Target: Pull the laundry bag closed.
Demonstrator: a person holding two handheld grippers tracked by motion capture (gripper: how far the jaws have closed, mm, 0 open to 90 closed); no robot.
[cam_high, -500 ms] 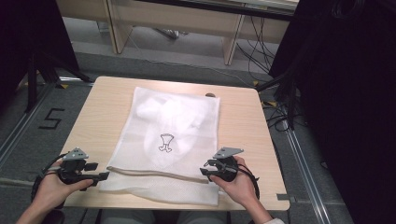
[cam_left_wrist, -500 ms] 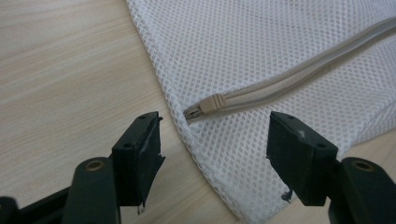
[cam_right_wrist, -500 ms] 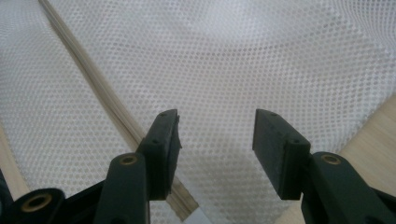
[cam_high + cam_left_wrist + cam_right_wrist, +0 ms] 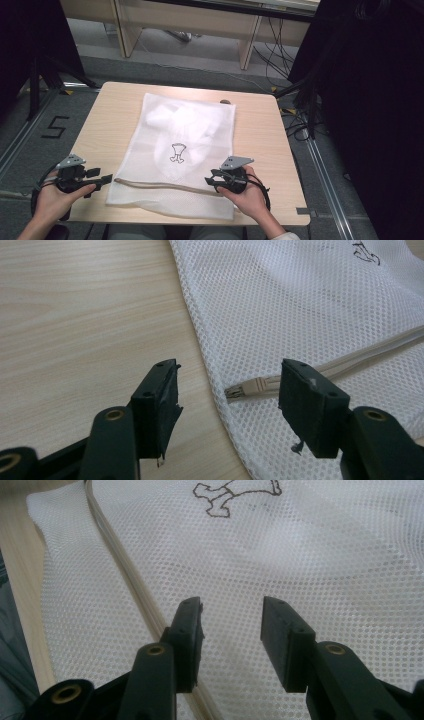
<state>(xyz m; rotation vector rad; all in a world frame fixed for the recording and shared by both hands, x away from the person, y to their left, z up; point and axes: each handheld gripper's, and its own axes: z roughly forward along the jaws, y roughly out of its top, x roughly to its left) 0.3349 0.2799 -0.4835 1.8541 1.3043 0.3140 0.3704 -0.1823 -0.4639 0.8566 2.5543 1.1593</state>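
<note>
Lying flat along the middle of the pale wooden table (image 4: 260, 130) is the white mesh laundry bag (image 4: 200, 150), its long side running away from me and its near end close to the table's front edge. A small black line drawing (image 4: 178, 152) is printed on the mesh, and something white and bunched is showing through the netting in the far half. A beige zipper (image 4: 165, 186) is running across the bag near its near end, and its beige pull tab (image 4: 247, 388) is sitting at the bag's left edge.

I am holding the left gripper (image 4: 103, 180) low over the bare wood just beside that left edge, pointing at the zipper end. In the left gripper view its black jaws are standing spread wide, with the pull tab lying between and just ahead of them; the pads are pressing on nothing. The person's left hand (image 4: 57, 197) is wrapping the handle at the table's near left corner.

I am keeping the right gripper (image 4: 209, 182) over the bag's near right part, at the other end of the zipper. In the right gripper view its jaws are also standing apart, hovering over the mesh with the zipper passing beside and under the left-hand jaw; whether they are touching the netting I cannot tell. The person's right hand (image 4: 247, 197) is resting at the table's near edge.
</note>
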